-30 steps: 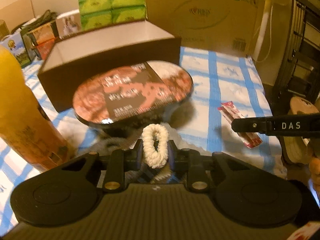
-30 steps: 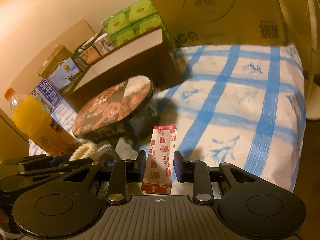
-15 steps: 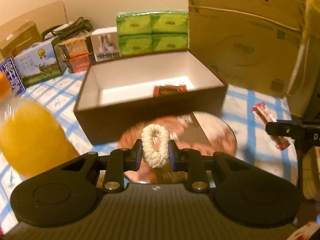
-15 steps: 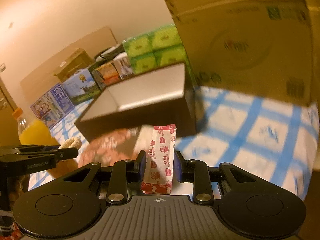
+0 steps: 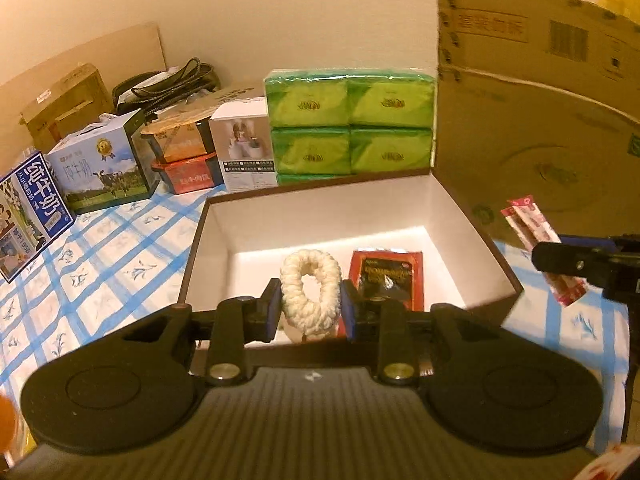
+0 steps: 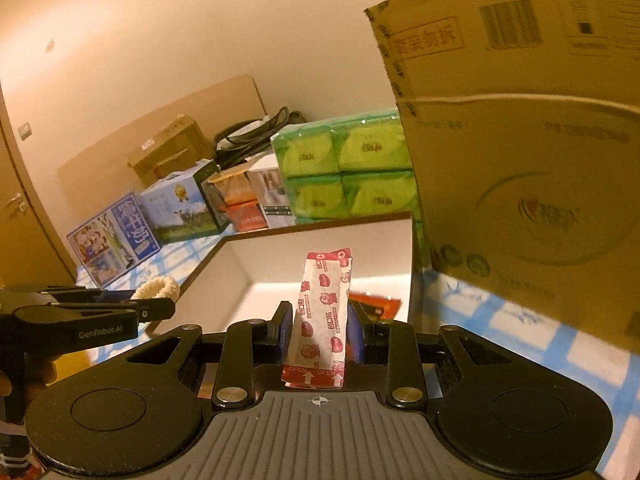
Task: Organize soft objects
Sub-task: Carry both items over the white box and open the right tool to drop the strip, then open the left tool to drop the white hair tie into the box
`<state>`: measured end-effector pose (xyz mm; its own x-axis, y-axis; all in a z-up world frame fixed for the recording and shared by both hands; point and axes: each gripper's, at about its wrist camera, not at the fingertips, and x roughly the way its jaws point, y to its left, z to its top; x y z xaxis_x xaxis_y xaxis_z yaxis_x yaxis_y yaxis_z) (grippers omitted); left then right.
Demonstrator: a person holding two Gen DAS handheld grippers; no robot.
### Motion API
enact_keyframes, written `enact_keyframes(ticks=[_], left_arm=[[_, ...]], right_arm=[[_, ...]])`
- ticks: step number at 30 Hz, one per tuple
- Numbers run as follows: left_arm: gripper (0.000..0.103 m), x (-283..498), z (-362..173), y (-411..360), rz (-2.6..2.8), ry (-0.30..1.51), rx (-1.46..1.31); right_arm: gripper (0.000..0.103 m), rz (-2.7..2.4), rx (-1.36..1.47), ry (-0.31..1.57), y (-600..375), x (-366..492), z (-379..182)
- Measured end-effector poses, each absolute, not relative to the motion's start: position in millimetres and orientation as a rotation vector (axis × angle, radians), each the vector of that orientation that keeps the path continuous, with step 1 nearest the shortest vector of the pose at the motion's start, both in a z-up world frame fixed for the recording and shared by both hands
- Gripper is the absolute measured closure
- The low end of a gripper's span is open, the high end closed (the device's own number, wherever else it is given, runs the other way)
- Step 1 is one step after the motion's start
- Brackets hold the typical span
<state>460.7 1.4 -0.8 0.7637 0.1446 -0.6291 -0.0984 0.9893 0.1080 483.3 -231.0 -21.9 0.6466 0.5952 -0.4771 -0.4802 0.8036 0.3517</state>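
A cream woolly hair tie (image 5: 310,294) stands between the pads of my left gripper (image 5: 309,309), over the near rim of the open brown box (image 5: 200,236). The jaws are opening, and the pads still touch the tie on both sides. A red and black packet (image 5: 386,278) lies on the box's white floor. My right gripper (image 6: 320,330) is shut on a red and white bandage packet (image 6: 325,312), held upright in front of the same box (image 6: 236,276). From the left wrist view the right gripper (image 5: 576,268) with its packet (image 5: 532,226) hangs right of the box.
Green tissue packs (image 5: 350,124) and a big cardboard carton (image 5: 540,112) stand behind the box. Milk cartons (image 5: 100,164), snack tubs (image 5: 184,156) and a white box (image 5: 244,152) line the back left of the blue checked cloth (image 5: 100,256). A person's hand (image 6: 24,376) holds the left gripper.
Both grippers rose and moved forward from the noodle bowl and juice bottle to the open box, whose inside now shows. The left jaws stand slightly wider around the hair tie.
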Motion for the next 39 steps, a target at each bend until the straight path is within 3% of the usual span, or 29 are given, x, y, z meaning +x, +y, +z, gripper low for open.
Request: enact_keyframes(ticks=[19,21,23,24,32,39], left_arm=[[0.075,521,-24,16,0.171,0.745,0.035],[0.075,523,-27,16,0.167,0.750,0.035],[0.075,526,-29,16,0.167,0.753,0.036],[0.075,527,-30,16,0.165,0.754,0.034],[0.075,531,-33,18,0.158,0.758,0.029],[0.064,534,-32,13,0.127,0.746,0.014]], right_arm=[[0.072,0.594,0.173,0.652,-200,574,-51],[0.069,0.594,0.177,0.662,-200,577,-53],[0.053,0.588,0.180,0.658,-199,579,-54],[0.051,0.584,0.182,0.650,-200,579,-54],[0.050,0.574,0.176,0.657,-204,580,-58],[0.050,0.574,0.170,0.667,-206,579,-62]])
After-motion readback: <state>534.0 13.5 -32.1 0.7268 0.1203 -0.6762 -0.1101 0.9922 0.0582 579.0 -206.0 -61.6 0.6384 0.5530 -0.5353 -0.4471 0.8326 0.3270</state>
